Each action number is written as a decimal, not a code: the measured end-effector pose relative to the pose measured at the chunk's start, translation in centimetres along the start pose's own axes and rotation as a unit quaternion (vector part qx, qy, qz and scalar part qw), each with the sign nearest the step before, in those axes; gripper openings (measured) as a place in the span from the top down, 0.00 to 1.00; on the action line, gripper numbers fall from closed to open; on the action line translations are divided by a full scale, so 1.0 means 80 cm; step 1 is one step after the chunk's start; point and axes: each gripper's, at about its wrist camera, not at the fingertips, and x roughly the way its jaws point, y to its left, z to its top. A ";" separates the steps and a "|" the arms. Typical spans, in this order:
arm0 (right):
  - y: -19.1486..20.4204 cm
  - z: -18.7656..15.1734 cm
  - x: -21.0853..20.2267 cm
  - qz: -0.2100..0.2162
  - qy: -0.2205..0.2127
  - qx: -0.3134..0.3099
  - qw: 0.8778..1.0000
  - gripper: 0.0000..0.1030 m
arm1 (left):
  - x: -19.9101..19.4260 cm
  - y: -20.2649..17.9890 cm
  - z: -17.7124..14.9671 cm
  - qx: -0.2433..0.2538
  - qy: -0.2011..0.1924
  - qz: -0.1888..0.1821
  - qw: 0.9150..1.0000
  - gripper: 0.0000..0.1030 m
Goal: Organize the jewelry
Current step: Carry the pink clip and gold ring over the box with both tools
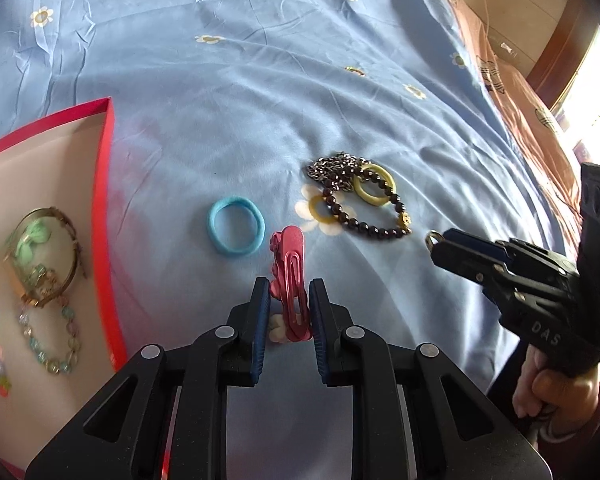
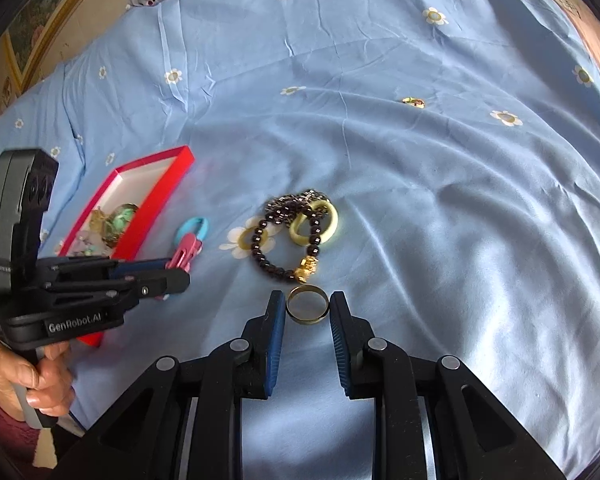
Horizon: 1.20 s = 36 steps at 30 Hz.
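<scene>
Jewelry: loose pieces lie on a blue flowered bedsheet (image 2: 440, 208); more sit in a red box (image 1: 104, 184) with a pale lining.
Left gripper (image 1: 289, 300): blue ribbed pads nearly together, pressing both sides of a glossy pink snap hair clip (image 1: 292, 276) whose far end reaches toward the sheet.
Right gripper (image 2: 307, 309): pads narrowed to a plain gold band ring (image 2: 307, 309), touching its two sides.
Pile: dark round-bead bracelet (image 2: 276, 256) with a gold charm, tangled with a metal chain and two smooth yellow rings (image 2: 315, 224).
Hair tie: turquoise fabric loop (image 1: 236, 226), just beside the clip.
Left view only: box contents, including a bangle and pastel bead strand.
Right view only: ring's full circle.
</scene>
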 end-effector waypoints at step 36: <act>0.160 0.017 0.006 0.101 0.004 -0.090 0.991 0.78 | -0.116 0.099 -0.074 -0.115 -0.069 0.027 0.991 0.83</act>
